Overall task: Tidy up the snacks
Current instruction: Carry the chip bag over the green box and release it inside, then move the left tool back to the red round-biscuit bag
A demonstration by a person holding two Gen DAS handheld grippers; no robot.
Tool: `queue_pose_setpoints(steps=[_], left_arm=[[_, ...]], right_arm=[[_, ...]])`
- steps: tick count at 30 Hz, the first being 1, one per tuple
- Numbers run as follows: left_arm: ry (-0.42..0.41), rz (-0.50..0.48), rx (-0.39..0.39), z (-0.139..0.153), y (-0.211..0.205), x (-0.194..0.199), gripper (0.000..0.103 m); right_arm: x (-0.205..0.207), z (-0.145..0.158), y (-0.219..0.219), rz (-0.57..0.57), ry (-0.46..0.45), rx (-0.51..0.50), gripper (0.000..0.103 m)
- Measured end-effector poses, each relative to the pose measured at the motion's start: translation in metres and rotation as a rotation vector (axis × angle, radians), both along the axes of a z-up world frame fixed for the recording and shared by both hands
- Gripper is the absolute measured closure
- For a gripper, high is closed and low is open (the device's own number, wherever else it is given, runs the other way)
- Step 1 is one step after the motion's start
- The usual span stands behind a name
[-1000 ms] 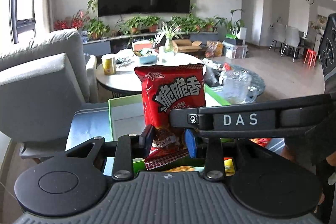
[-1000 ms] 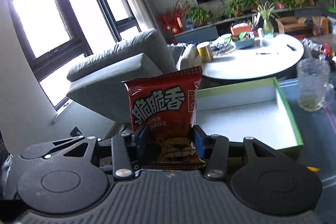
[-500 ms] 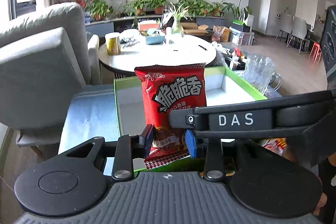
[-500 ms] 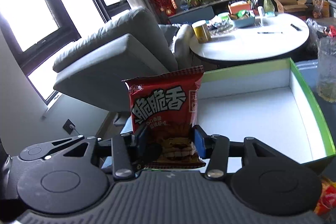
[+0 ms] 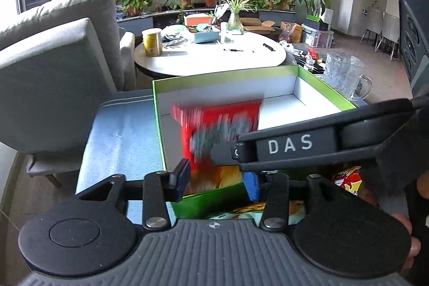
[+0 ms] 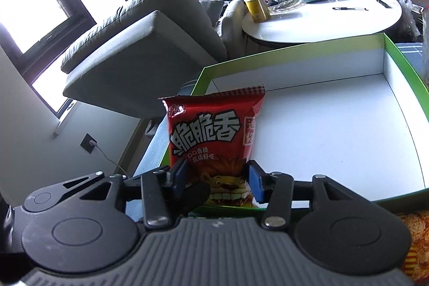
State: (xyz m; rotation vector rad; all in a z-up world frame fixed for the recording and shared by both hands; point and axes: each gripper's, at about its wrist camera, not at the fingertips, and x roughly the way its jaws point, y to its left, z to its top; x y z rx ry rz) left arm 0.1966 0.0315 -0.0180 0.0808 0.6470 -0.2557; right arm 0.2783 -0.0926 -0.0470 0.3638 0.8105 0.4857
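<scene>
Our left gripper (image 5: 218,180) is opening its jaws, and its blurred red snack bag (image 5: 217,130) drops free between them into the near left of the green box (image 5: 324,87). Our right gripper (image 6: 218,180) clamps a second red packet (image 6: 214,136) over the box's near left corner. We judge the job barely begun: the box floor is otherwise bare and more snacks (image 5: 346,176) lie outside its near wall.

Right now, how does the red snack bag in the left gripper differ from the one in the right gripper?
The left red snack bag is motion-blurred, dropping from the opening left gripper into the green box. The right red snack bag is sharp, upright, clamped by the right gripper. Both look like the same red packet.
</scene>
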Motion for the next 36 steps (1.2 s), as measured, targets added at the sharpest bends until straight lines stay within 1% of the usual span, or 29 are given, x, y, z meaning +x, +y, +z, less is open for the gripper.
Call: queue_pose_setpoints(steps=[2,5,8,12,17,19,25,30,33,36], left_arm=[[-0.002,0.01,0.009,0.002,0.001,-0.004,0.05],[-0.012,0.016,0.008,0.004,0.004,-0.012,0.05],[-0.021,0.028,-0.006,0.007,0.007,-0.022,0.05],[-0.038,0.041,-0.037,0.014,0.009,-0.038,0.049],[-0.064,0.046,-0.048,0.019,0.008,-0.062,0.044],[-0.06,0.046,-0.052,0.019,0.007,-0.071,0.044],[-0.032,0.017,-0.042,0.008,-0.002,-0.097,0.044],[0.038,-0.035,-0.011,-0.012,-0.016,-0.109,0.044],[0.009,-0.029,0.006,-0.018,-0.02,-0.123,0.044],[0.009,-0.047,0.007,-0.014,-0.02,-0.134,0.044]], right_arm=[[-0.001,0.001,-0.002,-0.006,0.007,0.0,0.001],[-0.005,0.004,-0.007,-0.024,0.001,0.006,0.001],[-0.014,0.011,-0.013,-0.036,-0.028,0.002,0.001],[-0.032,0.022,-0.019,-0.04,-0.071,-0.001,0.001],[-0.059,0.028,-0.027,-0.051,-0.104,-0.004,0.001],[-0.071,0.029,-0.031,-0.065,-0.113,0.004,0.001],[-0.102,0.024,-0.036,-0.076,-0.105,0.019,0.001],[-0.121,0.022,-0.039,-0.094,-0.104,0.023,0.001],[-0.132,0.022,-0.04,-0.099,-0.105,0.023,0.001],[-0.14,0.022,-0.043,-0.103,-0.104,0.024,0.001]])
